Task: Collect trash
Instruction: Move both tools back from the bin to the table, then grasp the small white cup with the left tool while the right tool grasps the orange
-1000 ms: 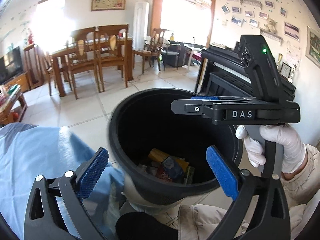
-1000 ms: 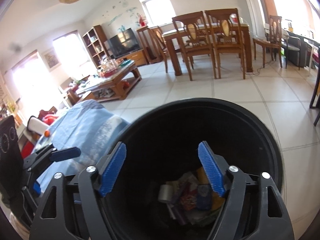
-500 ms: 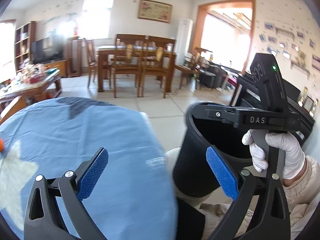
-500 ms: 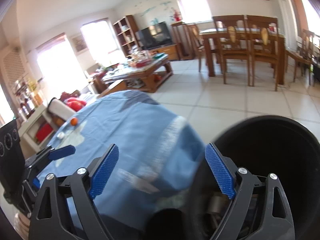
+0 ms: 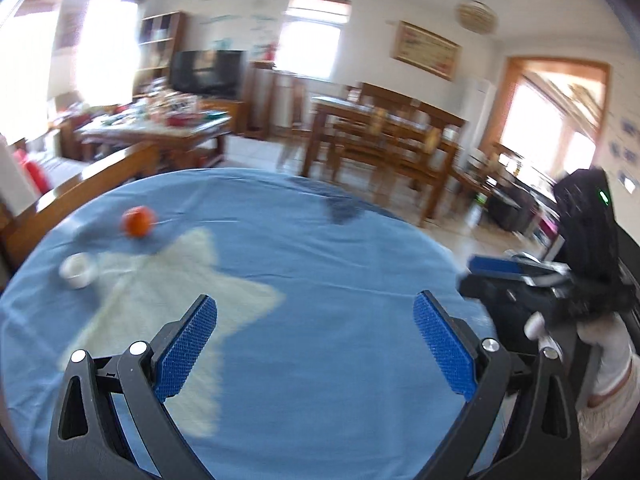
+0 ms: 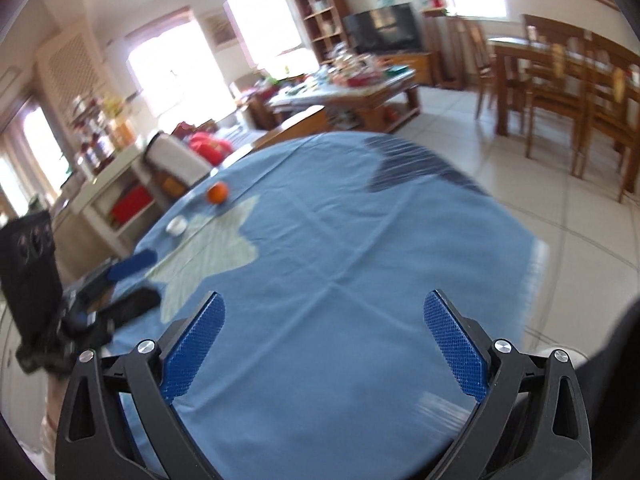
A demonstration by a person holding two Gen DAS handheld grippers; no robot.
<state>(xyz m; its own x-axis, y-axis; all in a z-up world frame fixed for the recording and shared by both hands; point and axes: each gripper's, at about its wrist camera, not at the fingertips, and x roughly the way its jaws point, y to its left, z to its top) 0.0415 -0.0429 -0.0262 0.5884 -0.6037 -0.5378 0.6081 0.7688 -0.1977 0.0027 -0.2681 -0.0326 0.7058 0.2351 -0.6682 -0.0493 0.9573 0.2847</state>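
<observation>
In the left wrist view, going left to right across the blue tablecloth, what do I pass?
White cup → orange fruit → pale star-shaped patch → dark patch → right gripper at the cloth's right edge.

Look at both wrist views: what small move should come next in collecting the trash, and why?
Probably carry the left gripper forward and left toward the small white cup beside the orange. Both grippers' jaws stand open with nothing between them, the right gripper having just been opening, and the blue tablecloth shows little else loose. Blur leaves it unsure whether the cup is trash.
</observation>
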